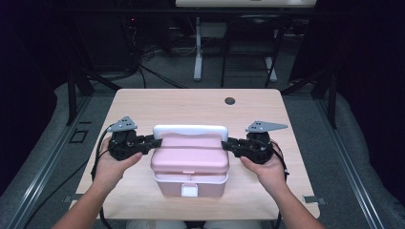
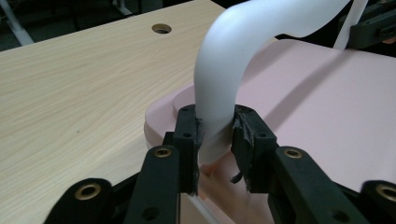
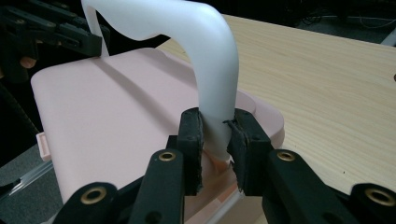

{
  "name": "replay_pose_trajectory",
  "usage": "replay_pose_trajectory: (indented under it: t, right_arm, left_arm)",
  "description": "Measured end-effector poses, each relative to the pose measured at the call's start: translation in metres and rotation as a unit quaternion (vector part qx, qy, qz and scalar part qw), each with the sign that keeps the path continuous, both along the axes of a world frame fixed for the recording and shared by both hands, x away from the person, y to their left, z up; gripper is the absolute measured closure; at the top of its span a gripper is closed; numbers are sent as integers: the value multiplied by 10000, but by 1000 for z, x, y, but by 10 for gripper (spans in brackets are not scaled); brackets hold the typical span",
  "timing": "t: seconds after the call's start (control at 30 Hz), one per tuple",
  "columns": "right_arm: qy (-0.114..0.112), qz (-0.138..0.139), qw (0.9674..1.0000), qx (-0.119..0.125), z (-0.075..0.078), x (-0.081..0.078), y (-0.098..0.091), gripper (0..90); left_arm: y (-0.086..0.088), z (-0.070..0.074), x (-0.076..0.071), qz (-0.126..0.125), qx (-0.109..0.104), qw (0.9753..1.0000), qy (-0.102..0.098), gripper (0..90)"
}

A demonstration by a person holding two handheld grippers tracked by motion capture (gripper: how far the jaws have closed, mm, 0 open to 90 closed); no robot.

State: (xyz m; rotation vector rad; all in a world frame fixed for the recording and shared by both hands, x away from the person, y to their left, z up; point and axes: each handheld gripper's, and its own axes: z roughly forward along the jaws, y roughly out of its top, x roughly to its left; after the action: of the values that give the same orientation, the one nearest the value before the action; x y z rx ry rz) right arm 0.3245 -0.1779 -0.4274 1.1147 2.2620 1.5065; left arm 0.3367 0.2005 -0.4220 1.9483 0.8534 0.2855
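A pink lidded box (image 1: 189,160) with a white front latch (image 1: 189,191) stands on the wooden table (image 1: 157,102) near its front edge. Its white carry handle (image 1: 189,130) stands upright over the lid. My left gripper (image 1: 156,141) reaches in at the handle's left end. In the left gripper view its jaws (image 2: 215,140) flank the handle's leg (image 2: 224,70), with a sliver of gap at the right-hand pad, so it is open. My right gripper (image 1: 228,143) is at the other end. There its jaws (image 3: 215,140) are shut on the handle's leg (image 3: 210,56) just above the pink lid (image 3: 116,107).
A round cable hole (image 1: 229,100) sits at the table's far side. Bare wood lies behind and beside the box. Dark floor, cables and desk legs (image 1: 197,52) lie beyond the far edge. Metal rails (image 1: 47,162) run along both sides of the table.
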Motion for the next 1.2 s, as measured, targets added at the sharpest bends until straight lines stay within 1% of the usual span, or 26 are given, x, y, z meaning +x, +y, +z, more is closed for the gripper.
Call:
replay_pose_trajectory:
  t: [0.07, 0.13, 0.2, 0.27, 0.37, 0.5, 0.53, 0.6, 0.67, 0.73, 0.77, 0.83, 0.87, 1.07, 1.2]
  right_arm:
    - [32, -5, 10000, 38, 0, 0, -1, 749]
    - [49, 6, 10000, 50, 0, 1, -1, 750]
    - [57, 8, 10000, 29, 1, 2, -1, 751]
    - [67, 15, 10000, 50, 1, 2, -1, 751]
    - [78, 30, 10000, 46, 2, 3, -1, 751]
    - [97, 9, 9999, 55, 3, 3, -1, 751]
    - [96, 9, 9999, 49, 3, 3, -1, 751]
    - [83, 14, 10000, 42, 3, 4, -1, 752]
    - [81, 18, 10000, 34, 3, 4, -1, 752]
    - [88, 17, 10000, 28, 4, 4, -1, 751]
    - [88, 17, 10000, 28, 4, 4, -1, 751]
    - [94, 21, 9999, 28, 4, 4, -1, 751]
    - [94, 21, 9999, 28, 4, 4, -1, 751]
    - [96, 26, 9999, 40, 4, 5, -1, 751]
    - [100, 23, 9999, 49, 4, 5, -1, 750]
  left_arm:
    - [2, 3, -4, 7, 21, 10000, -82, 645]
    - [7, 6, -9, 15, 65, 9999, -134, 643]
    - [14, 8, -15, -28, 45, 9998, -172, 678]
    - [22, 7, -21, -11, 60, 9998, -191, 693]
    - [32, 3, -29, 5, 56, 9999, -149, 739]
    - [37, -8, -39, -48, 38, 10000, -66, 807]
    - [37, -11, -41, -71, 88, 9999, -86, 824]
    - [36, -16, -44, -106, 98, 9999, -65, 856]
    - [35, -22, -46, -151, 29, 9999, -9, 890]
    - [31, -29, -48, -237, 65, 9997, 55, 900]
    - [31, -29, -48, -237, 65, 9997, 55, 900]
    - [25, -34, -49, -347, 103, 9993, 135, 900]
    - [25, -34, -49, -347, 103, 9993, 135, 900]
    - [12, -37, -49, -548, 123, 9982, 194, 900]
    - [4, -38, -48, -638, 116, 9977, 216, 900]
